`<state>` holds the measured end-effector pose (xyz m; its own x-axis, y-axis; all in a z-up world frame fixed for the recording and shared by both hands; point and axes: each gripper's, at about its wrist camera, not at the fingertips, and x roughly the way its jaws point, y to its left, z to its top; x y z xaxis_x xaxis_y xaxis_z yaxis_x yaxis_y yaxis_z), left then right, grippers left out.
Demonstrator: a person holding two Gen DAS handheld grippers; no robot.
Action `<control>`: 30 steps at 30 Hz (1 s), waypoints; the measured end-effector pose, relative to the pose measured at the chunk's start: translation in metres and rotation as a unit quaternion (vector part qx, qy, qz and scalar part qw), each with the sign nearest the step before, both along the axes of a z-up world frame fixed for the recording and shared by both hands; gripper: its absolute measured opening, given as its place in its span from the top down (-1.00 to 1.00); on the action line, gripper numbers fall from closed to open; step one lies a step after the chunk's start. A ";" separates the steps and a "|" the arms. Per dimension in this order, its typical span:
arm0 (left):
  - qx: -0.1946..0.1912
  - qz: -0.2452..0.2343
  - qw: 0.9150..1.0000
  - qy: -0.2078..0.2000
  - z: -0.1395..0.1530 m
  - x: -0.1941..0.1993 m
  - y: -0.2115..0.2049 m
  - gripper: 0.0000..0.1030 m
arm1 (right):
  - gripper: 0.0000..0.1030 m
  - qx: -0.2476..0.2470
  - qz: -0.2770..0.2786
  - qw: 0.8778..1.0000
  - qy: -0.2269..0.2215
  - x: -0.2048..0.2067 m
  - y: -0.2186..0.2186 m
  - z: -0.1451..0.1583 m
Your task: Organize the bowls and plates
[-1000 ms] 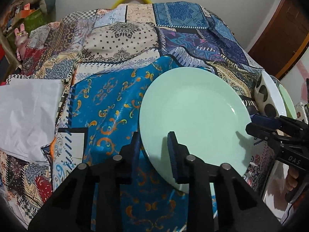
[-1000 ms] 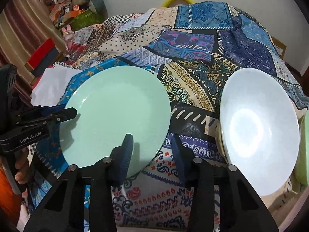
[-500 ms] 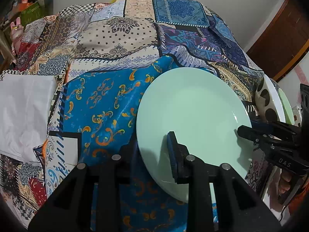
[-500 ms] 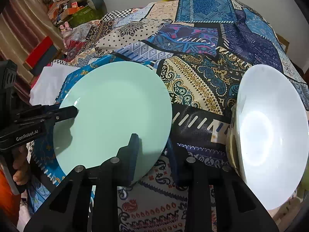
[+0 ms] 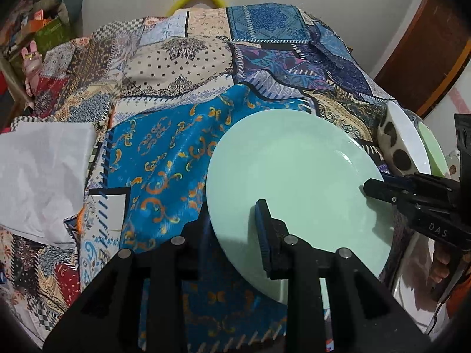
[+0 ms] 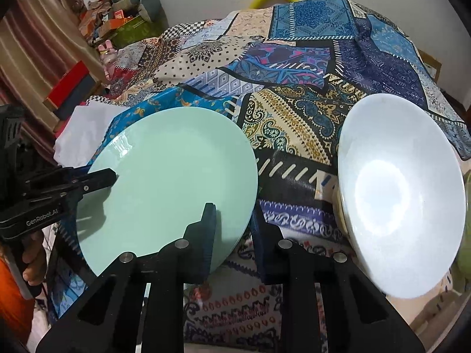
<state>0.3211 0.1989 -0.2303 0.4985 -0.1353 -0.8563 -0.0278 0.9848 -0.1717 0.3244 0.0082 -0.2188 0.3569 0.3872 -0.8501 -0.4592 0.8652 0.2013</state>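
A pale green plate [image 5: 294, 176] [image 6: 170, 176] is held between both grippers just above the patchwork cloth [image 5: 176, 67]. My left gripper [image 5: 232, 214] is shut on its near left rim, one finger on top and the other hidden underneath. My right gripper [image 6: 232, 214] is closing on the opposite rim, which is pinched between its pads. Each gripper shows in the other's view, the right gripper [image 5: 371, 188] and the left gripper [image 6: 109, 176] both at the plate's edge. A white bowl [image 6: 397, 191] [image 5: 397, 147] with a dark-spotted outside stands to the right.
A pale green dish [image 5: 432, 147] sits behind the white bowl at the table's right edge. White paper [image 5: 38, 170] lies on the left of the cloth. Boxes and clutter [image 6: 112, 20] fill the far left corner, and a wooden door [image 5: 426, 44] stands at the right.
The right gripper's jaws have narrowed onto the plate's rim. The plate's near edge now covers the left gripper's left finger, which showed beside it before.
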 end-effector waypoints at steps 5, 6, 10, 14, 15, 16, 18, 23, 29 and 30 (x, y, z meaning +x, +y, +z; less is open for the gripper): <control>-0.002 0.005 1.000 -0.004 0.009 -0.011 0.000 0.45 | 0.58 0.007 0.005 1.000 -0.013 -0.011 -0.002 0.009; -0.002 0.006 1.000 -0.005 0.011 -0.013 0.000 0.45 | 0.58 0.009 0.005 1.000 -0.014 -0.013 -0.002 0.010; -0.002 0.006 1.000 -0.013 0.021 -0.026 -0.004 0.45 | 0.58 0.015 0.006 1.000 -0.023 -0.021 -0.005 0.018; -0.006 0.008 1.000 -0.018 0.031 -0.037 -0.007 0.45 | 0.58 0.028 0.004 0.999 -0.028 -0.031 -0.010 0.028; -0.006 0.008 1.000 -0.020 0.035 -0.040 -0.008 0.45 | 0.58 0.029 0.003 0.999 -0.030 -0.034 -0.011 0.030; -0.006 0.008 1.000 -0.023 0.038 -0.044 -0.010 0.45 | 0.58 0.030 0.003 0.999 -0.033 -0.037 -0.012 0.034; -0.005 0.008 1.000 -0.027 0.045 -0.051 -0.013 0.45 | 0.58 0.033 0.003 0.999 -0.038 -0.044 -0.015 0.039; -0.005 0.009 0.999 -0.039 0.065 -0.072 -0.021 0.45 | 0.58 0.044 0.003 0.998 -0.052 -0.061 -0.023 0.055; 0.001 0.006 0.998 -0.055 0.086 -0.099 -0.035 0.45 | 0.58 0.050 0.001 0.996 -0.069 -0.085 -0.033 0.071; 0.001 0.005 0.998 -0.056 0.088 -0.103 -0.037 0.45 | 0.58 0.051 0.000 0.996 -0.072 -0.089 -0.036 0.074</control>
